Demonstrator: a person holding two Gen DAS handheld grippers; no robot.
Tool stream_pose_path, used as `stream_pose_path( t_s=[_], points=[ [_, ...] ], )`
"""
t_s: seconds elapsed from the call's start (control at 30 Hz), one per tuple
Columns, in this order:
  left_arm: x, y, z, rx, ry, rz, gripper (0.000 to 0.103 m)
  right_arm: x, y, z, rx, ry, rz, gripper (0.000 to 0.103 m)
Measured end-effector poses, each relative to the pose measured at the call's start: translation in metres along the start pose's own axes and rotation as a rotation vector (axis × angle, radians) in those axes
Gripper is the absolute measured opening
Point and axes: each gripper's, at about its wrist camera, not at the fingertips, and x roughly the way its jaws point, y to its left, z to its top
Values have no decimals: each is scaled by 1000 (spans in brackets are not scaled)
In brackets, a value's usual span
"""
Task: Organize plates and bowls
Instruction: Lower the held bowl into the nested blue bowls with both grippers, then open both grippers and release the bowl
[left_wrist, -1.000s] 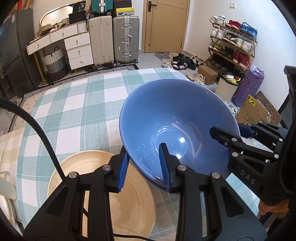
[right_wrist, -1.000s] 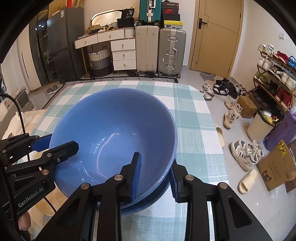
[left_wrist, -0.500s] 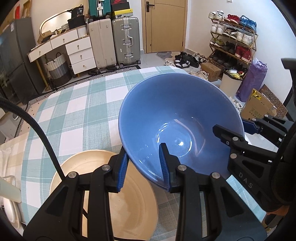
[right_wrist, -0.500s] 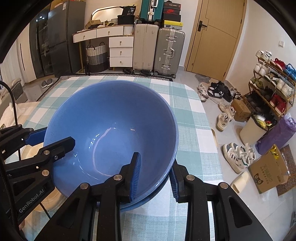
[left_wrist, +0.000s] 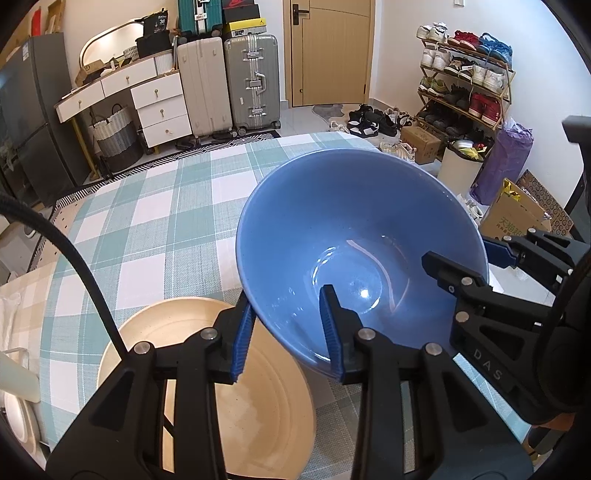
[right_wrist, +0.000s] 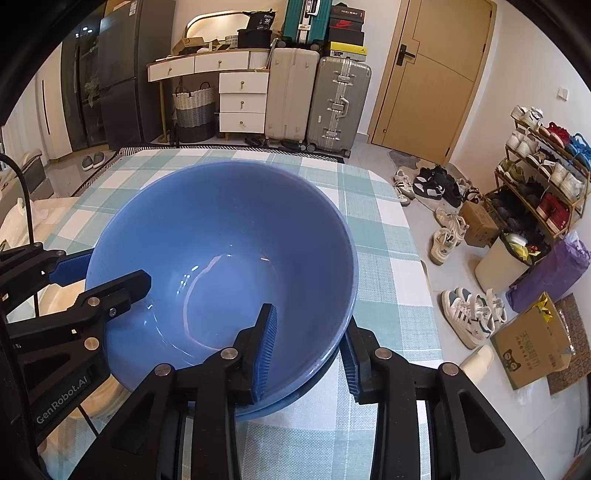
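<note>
Fingers of both grippers, left gripper (left_wrist: 288, 332) and right gripper (right_wrist: 308, 349), straddle the blue bowl's (left_wrist: 354, 236) rim, narrowly parted and easing open (steadying it for stacking).

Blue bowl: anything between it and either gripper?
Nothing visible. The left gripper and right gripper each straddle the rim of the blue bowl, one finger inside, one outside. The right jaws have just been opening with the rim between them; pad contact is unclear.

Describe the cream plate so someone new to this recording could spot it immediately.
On the green-and-white checked tablecloth, look at the near edge beside the big blue bowl. The cream plate lies flat there, partly under the left gripper. It is shallow, pale, ringed; the bowl is deep and blue.
</note>
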Motion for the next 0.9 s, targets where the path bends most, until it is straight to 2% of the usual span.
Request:
stream_pose_path(
  t_s=[0.17,0.3,0.43,0.47,0.53,0.6,0.63,0.7,0.9],
  points=[
    [-1,6,1,-15,5,-30,33,0,2,0,-1,-1,10,37],
    [1,13,2,-50,27,-61,37,-1,1,-1,8,-6,19,50],
    [3,17,1,-60,32,-84,41,0,-2,-2,19,1,25,55],
    [3,19,0,-62,34,-91,44,0,-2,-2,20,-1,32,56],
    [2,21,1,-72,34,-112,50,-2,-3,-2,26,-8,45,69],
    [1,25,0,-84,34,-126,59,-5,-5,-2,30,-16,50,76],
    [1,27,0,-91,33,-131,62,-6,-6,-2,34,-20,53,78],
    [-1,33,0,-109,33,-146,74,-7,-10,-1,45,-20,59,81],
    [-7,48,1,-133,28,-186,80,-14,-20,-1,94,-28,90,100]
  ],
)
